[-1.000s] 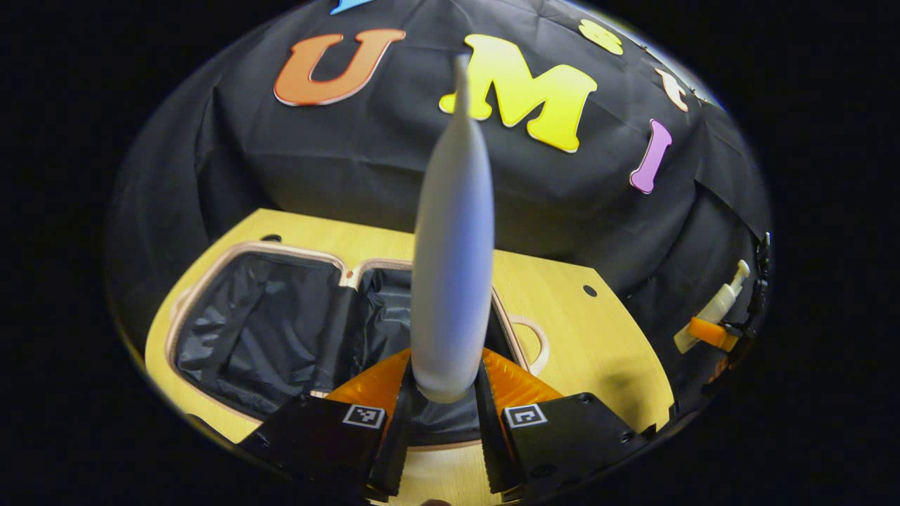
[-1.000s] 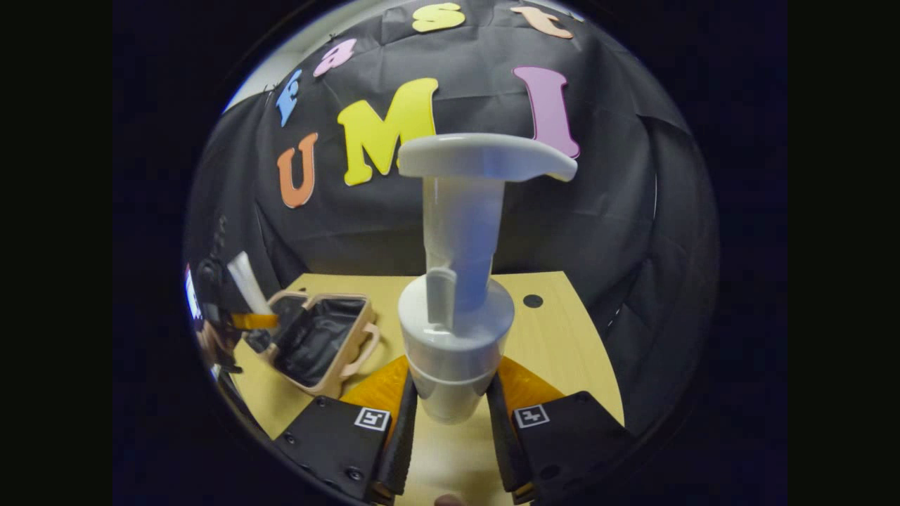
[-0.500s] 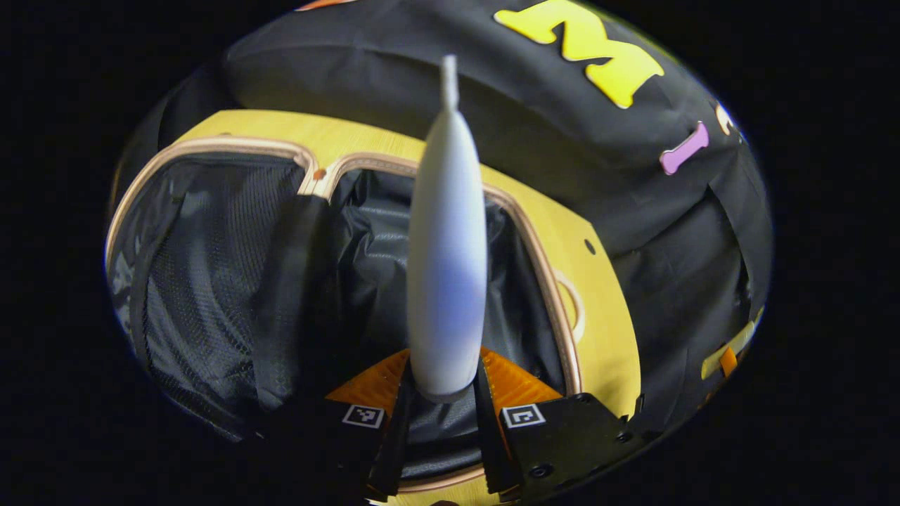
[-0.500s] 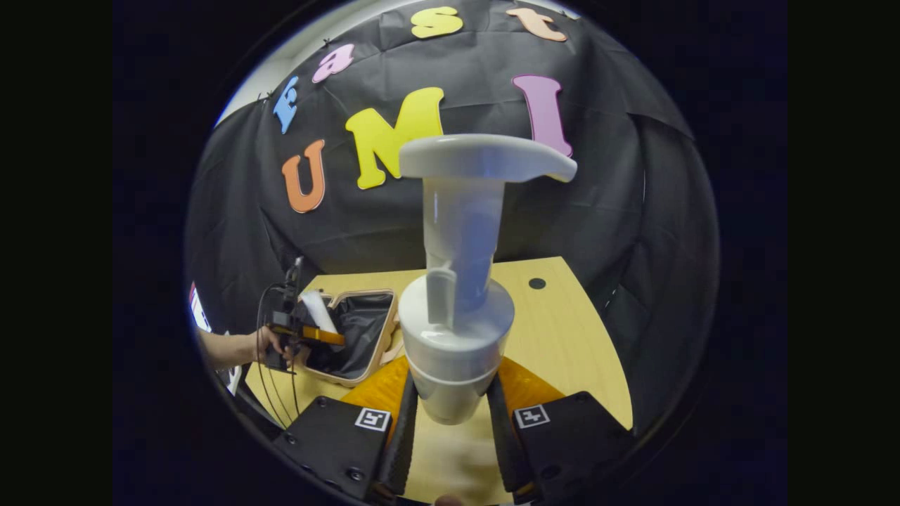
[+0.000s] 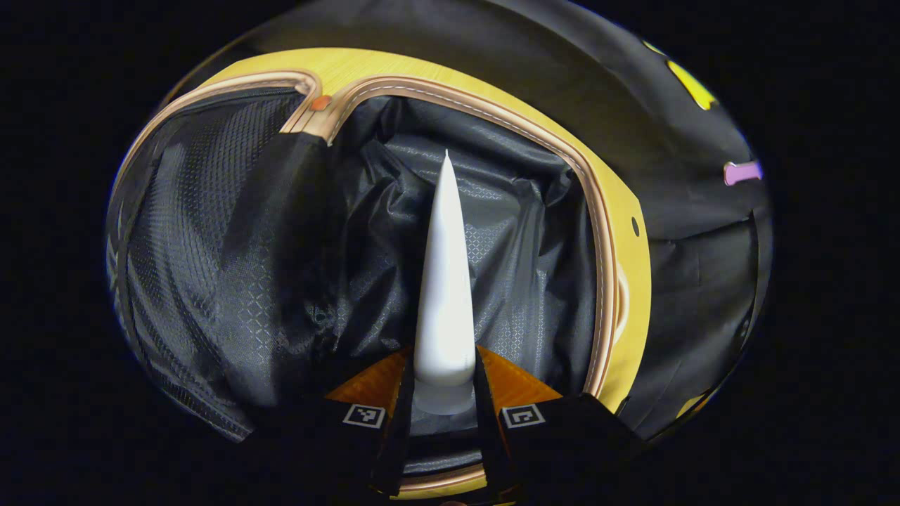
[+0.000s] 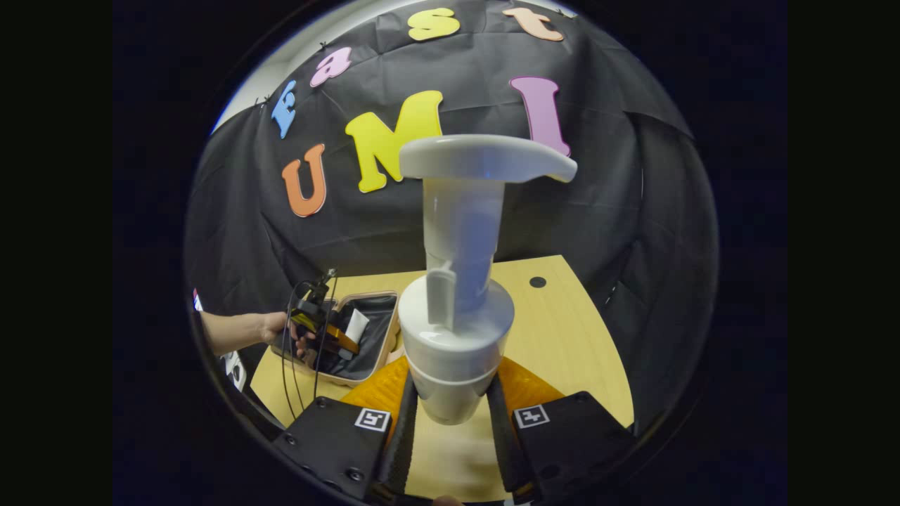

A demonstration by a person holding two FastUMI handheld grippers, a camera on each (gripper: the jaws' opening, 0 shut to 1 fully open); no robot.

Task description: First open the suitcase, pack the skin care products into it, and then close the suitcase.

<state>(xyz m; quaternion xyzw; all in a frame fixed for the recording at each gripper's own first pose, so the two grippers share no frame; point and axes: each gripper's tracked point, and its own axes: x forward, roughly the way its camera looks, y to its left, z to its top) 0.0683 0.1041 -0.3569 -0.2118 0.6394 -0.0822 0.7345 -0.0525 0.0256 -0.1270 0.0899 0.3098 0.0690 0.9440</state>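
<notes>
Suitcase [image 5: 598,232] lies open on tabletop [image 6: 562,337]. Left gripper [image 5: 443,414] fingers clamped on white tube [image 5: 444,295], tip pointing down into right half of suitcase, just over black lining. Right gripper [image 6: 450,422] fingers clamped on pump bottle [image 6: 460,281], hanging right of suitcase, well apart.

Tip: lower tube till it rests flat on lining, then let go, keep off rim. Contact with lining? Can't tell from here.

Vs second ago: left gripper dropped from above suitcase down into it; pump bottle barely moved.
</notes>
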